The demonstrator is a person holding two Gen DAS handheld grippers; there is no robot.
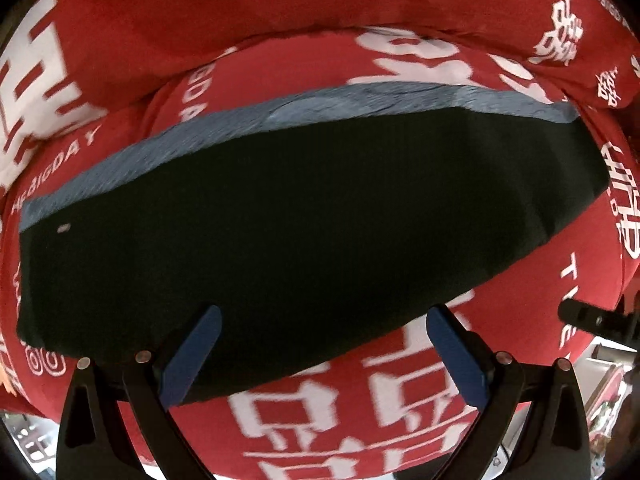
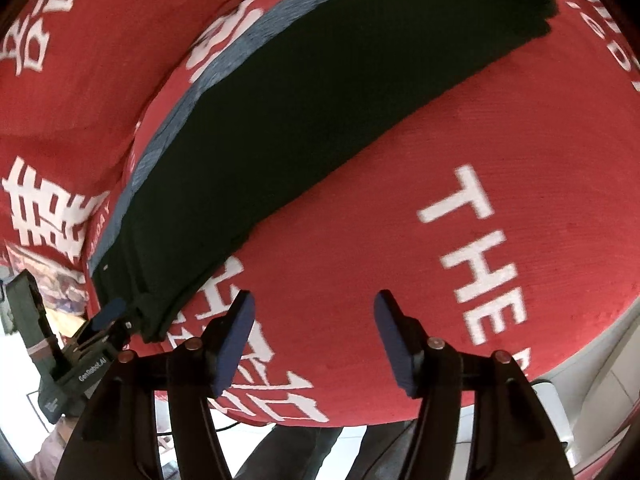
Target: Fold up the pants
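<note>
Below us, folded dark green fabric pants point(image 1: 280, 220) with a grey-blue band lying flat on the red cloth with white lettering point(image 2: 400, 240), our left gripper point(image 1: 324, 352) spread wide above their near edge, our right gripper point(image 2: 314, 340) open over bare cloth, both empty.

Matt dark cloth pants point(image 1: 312, 220), red printed fabric cover point(image 1: 240, 4)

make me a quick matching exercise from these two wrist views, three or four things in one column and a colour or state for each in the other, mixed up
Things:
1. pants
2. cloth under the pants
3. left gripper
4. strip along the pants' far edge

Colour or state:
A. grey-blue
B. red with white lettering
C. open, nothing between its blue pads
D. black, lying flat and folded

Pairs: 1-D, 2-B, 3-C, 4-A
</note>
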